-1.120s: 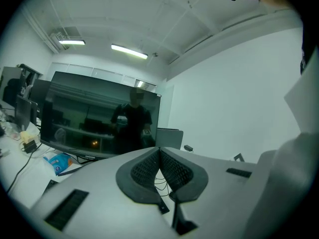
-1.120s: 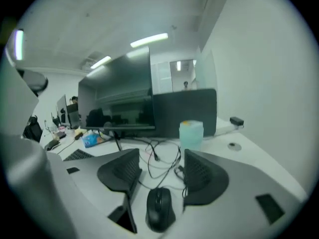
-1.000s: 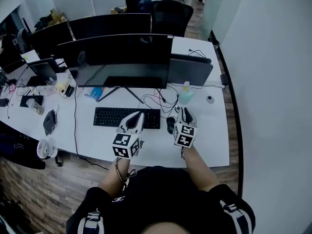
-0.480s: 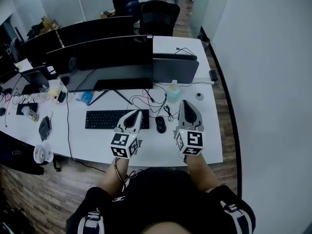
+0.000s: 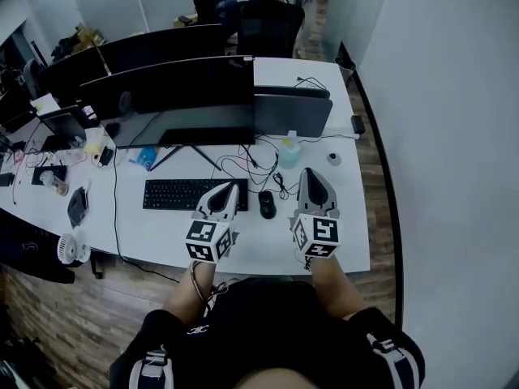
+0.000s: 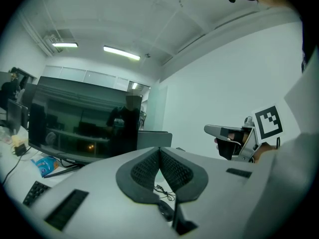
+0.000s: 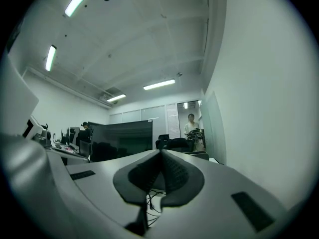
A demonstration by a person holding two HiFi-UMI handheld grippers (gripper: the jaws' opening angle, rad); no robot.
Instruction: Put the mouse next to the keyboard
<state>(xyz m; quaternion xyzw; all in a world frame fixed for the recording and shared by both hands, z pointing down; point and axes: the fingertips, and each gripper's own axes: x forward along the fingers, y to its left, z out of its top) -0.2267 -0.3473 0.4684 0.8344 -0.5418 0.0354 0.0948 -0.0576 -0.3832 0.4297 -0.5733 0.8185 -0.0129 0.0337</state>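
Note:
The black mouse [image 5: 267, 204] lies on the white desk [image 5: 349, 241], just off the right end of the black keyboard [image 5: 195, 194]. My left gripper [image 5: 229, 190] hangs over the keyboard's right end, shut and empty. My right gripper [image 5: 309, 175] is raised to the right of the mouse, apart from it, also shut with nothing held. In the left gripper view the pads [image 6: 149, 166] meet; the mouse [image 6: 165, 210] shows dark below them and the right gripper [image 6: 229, 133] at the right. In the right gripper view the pads [image 7: 172, 171] are pressed together over loose cables [image 7: 152, 203].
Dark monitors [image 5: 170, 96] stand behind the keyboard, with tangled cables [image 5: 258, 168] and a pale bottle [image 5: 289, 152] beyond the mouse. A small round object [image 5: 334, 159] sits at the far right. A desk fan [image 5: 71, 248] and clutter fill the left. The desk's right edge meets a wall.
A second ago my right gripper was low beside the mouse with its jaws parted. It has since lifted away and shut; the mouse stays by the keyboard. The left gripper has hardly moved.

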